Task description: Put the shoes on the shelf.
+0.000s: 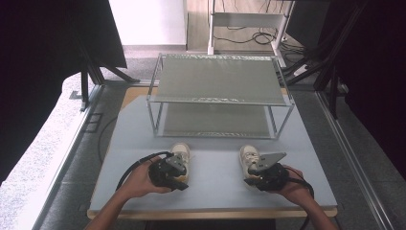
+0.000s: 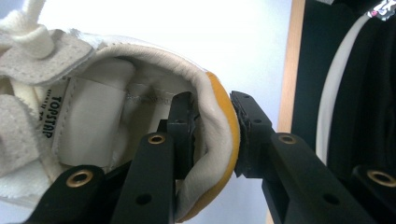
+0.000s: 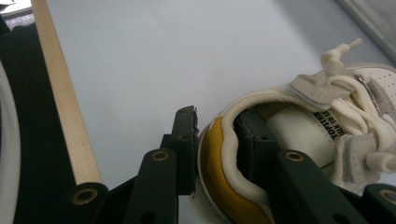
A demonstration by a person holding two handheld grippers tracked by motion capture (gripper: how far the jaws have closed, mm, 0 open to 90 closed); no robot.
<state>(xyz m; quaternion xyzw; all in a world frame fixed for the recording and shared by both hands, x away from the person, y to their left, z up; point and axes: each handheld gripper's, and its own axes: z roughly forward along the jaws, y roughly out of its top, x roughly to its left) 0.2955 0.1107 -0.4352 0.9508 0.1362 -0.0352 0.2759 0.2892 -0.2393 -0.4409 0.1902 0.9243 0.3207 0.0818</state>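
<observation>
- Both hand-held grippers sit near the front edge of the pale grey bench (image 1: 143,124), each clamped on the heel of a shoe.
- Left hand-held gripper (image 2: 215,128): one jaw is inside the padded collar and the other presses the orange-yellow heel tab from outside, so it is closed on the left cream-white lace-up sneaker (image 2: 93,107), which rests on the bench just ahead of it.
- Right hand-held gripper (image 3: 217,137) grips the same way, pinching the collar of the right cream-white lace-up sneaker (image 3: 327,107), whose toe points away from it.
- In the high view the left sneaker (image 1: 181,154) and right sneaker (image 1: 249,157) stand side by side, apart, with the grippers (image 1: 174,172) and (image 1: 261,172) behind their heels.
- Well beyond the toes stands the two-tier metal-framed rack with grey shelves (image 1: 220,79); both tiers are bare.
- Judged progress: grasping looks done; lifting and carrying the pair forward onto a shelf appears left to do.
</observation>
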